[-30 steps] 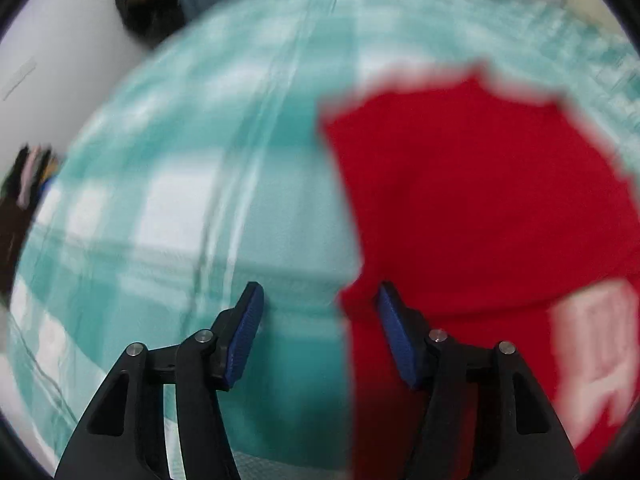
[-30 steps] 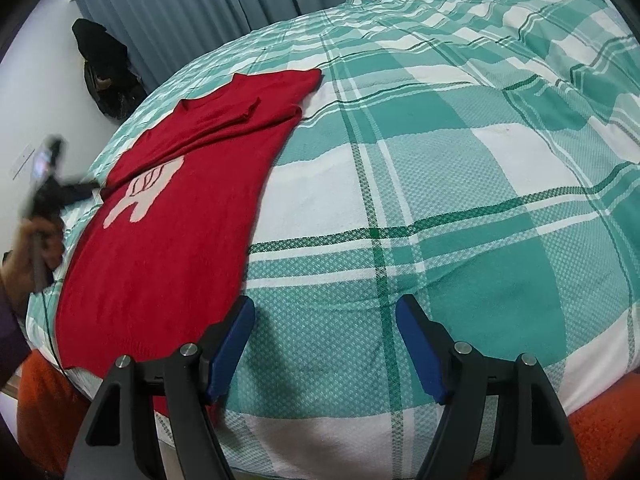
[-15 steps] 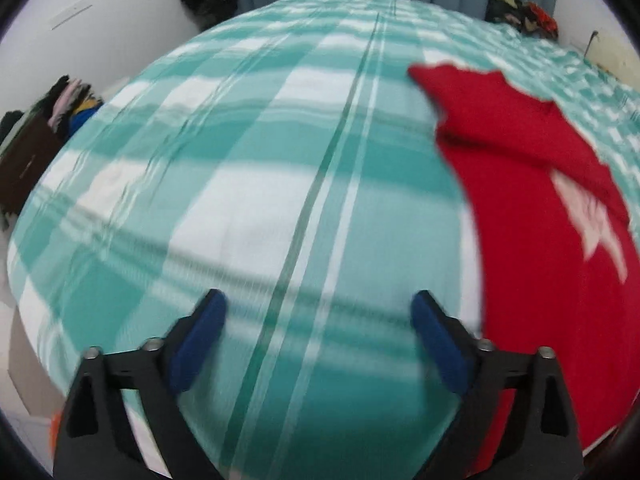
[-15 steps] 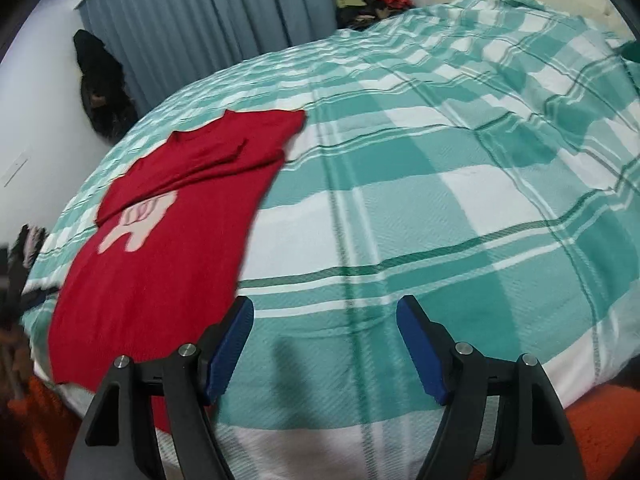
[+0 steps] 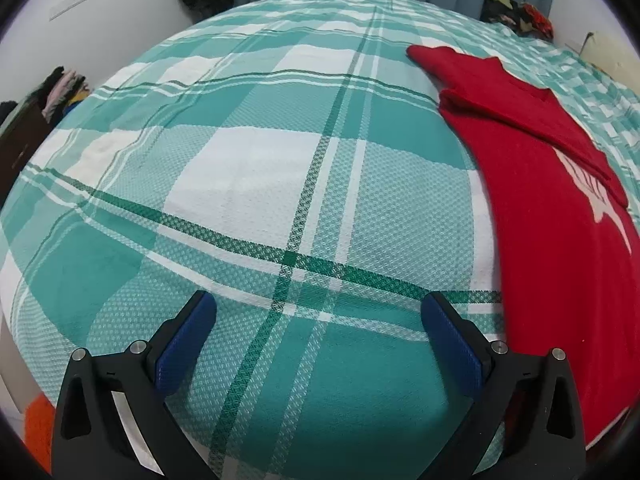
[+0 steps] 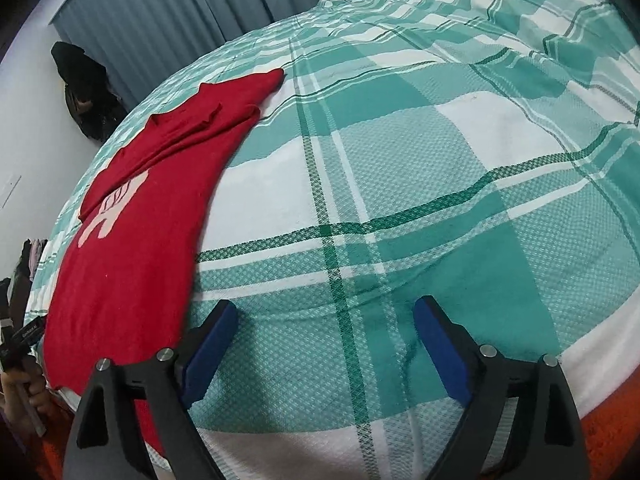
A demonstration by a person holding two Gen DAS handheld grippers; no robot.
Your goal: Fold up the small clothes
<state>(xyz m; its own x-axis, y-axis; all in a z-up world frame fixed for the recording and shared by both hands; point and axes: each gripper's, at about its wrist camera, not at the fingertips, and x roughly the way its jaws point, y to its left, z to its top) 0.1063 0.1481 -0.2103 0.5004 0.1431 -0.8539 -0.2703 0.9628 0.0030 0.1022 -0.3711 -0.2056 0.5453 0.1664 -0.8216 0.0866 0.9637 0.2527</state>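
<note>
Left wrist: left gripper (image 5: 318, 322) opening, empty, sweater (image 5: 560, 240) to its right; right gripper (image 6: 324, 330) opening, empty over bed (image 6: 440, 160).

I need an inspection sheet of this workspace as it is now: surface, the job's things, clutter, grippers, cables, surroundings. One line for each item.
Surface: bed with a green and white checked cover, mostly smooth, wrinkled at the far right in the right wrist view.
Job's things: red sweater lying flat on the cover, sleeve folded across the chest, pale print partly covered.
Clutter: nothing seen on the bed besides the sweater.
Grippers: left gripper open, nothing between the jaws; right gripper opening, nothing between the jaws.
Cables: nothing seen.
Surroundings: blue-grey curtain, dark bag hanging on the wall, piles of clothes beyond the bed.
</note>
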